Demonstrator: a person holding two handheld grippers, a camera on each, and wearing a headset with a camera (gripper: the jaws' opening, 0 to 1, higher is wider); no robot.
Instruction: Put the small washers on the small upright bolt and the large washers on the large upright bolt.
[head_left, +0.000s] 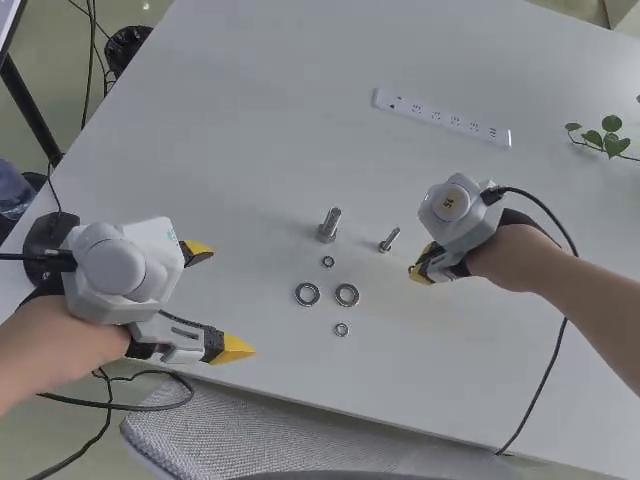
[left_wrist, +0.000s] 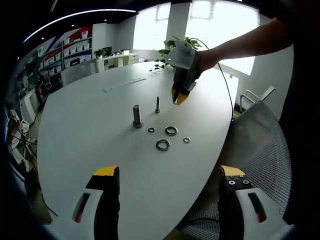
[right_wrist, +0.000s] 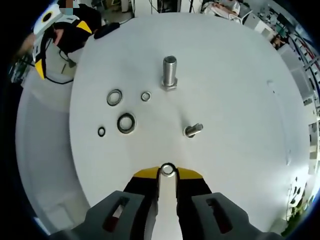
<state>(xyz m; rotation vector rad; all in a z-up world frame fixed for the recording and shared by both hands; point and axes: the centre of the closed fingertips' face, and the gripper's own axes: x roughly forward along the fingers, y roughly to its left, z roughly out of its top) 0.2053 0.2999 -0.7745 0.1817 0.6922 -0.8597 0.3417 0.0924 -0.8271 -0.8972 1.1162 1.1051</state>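
**Five washers, two bolts, two tools**

On my tabletop (head_left: 230, 130) I count four loose washers. Two are large: the left large washer (head_left: 307, 294) and the right large washer (head_left: 346, 295). Two are small: the far small washer (head_left: 328, 262) and the near small washer (head_left: 341, 329). A fifth washer (right_wrist: 168, 170) is pinched in my right tool (head_left: 420, 270). There are two bolts: one large bolt (head_left: 329, 225) and one small bolt (head_left: 388, 240). With my left tool (head_left: 222, 299), that makes two tools. There is also one power strip (head_left: 441, 117) and one plant (head_left: 605, 137).
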